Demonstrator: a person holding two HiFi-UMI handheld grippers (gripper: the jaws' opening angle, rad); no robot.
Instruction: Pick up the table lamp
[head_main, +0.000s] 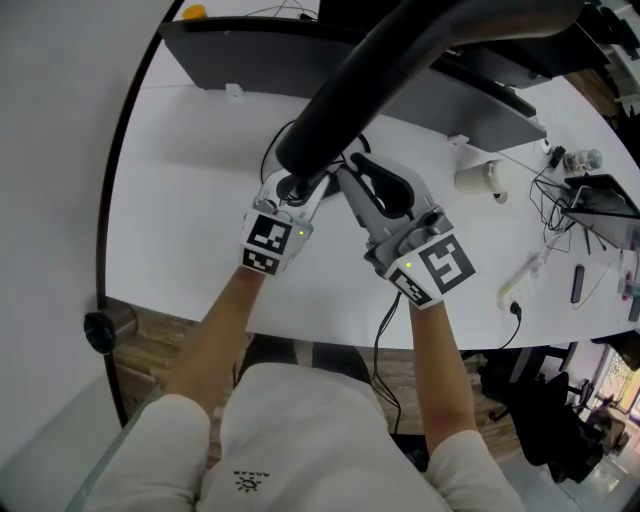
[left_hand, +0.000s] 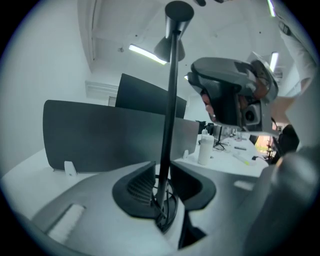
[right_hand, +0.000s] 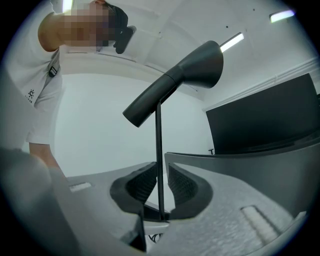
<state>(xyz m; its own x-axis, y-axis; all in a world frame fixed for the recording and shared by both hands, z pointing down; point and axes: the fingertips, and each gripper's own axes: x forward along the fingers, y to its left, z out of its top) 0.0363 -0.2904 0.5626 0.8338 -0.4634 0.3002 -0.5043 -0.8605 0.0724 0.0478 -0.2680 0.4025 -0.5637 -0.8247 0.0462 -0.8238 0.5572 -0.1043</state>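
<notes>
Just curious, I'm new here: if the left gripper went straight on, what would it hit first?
Probably the table lamp's thin stem, which stands between the left gripper's open jaws.

White tabletop (head_main: 190, 220) carries the black table lamp (head_main: 400, 70), grey divider panel (head_main: 250, 55), white bottle (head_main: 478, 178), power strip (head_main: 522, 282), and tangled cables (head_main: 555, 205).

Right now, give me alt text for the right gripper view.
The table lamp's thin black stem stands upright between the right gripper's open jaws, its dark shade tilted overhead. A person in white stands at left.
</notes>
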